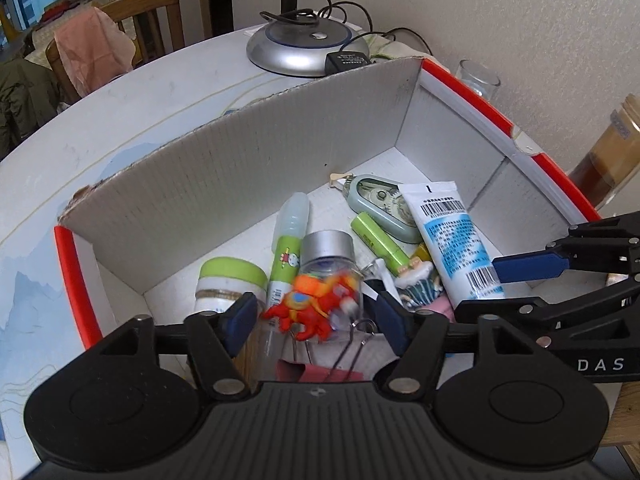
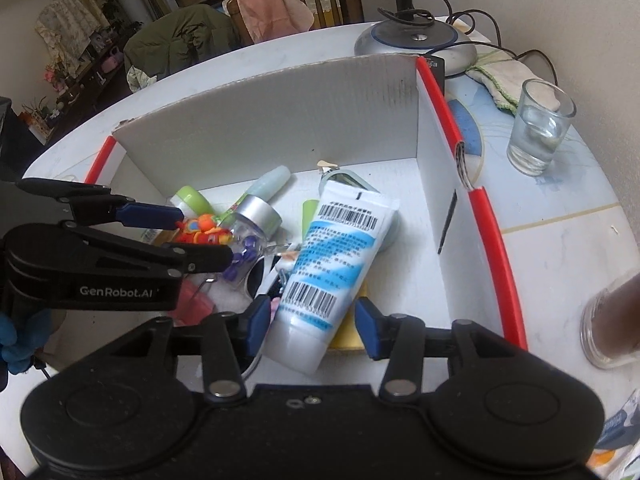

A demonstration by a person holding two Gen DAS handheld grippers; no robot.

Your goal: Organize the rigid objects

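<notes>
1. A shallow cardboard box with white inner walls and red edges sits on a pale table. Its far flap stands upright.
2. Inside the box lies a loose pile of small things. A white tube with blue print and barcodes lies slanted on top, its cap end towards the near side.
3. Left of the tube, a clear jar with a silver lid lies tipped over. An orange and red toy figure is in front of it, blurred.
4. Further left are a small pot with a green lid and a glue stick with a pale cap.
5. Towards the back lie a grey-green tape dispenser and a green battery, partly under the tube.
6. The left gripper hangs over the toy figure and jar. Its blue pads stand apart on either side of the toy, not pressing it.
7. The right gripper hangs over the tube's cap end. Its pads are apart with gaps on both sides of the tube.
8. Outside the box, a drinking glass with water stands to the right. A silver lamp base with cables sits behind the box.
</notes>
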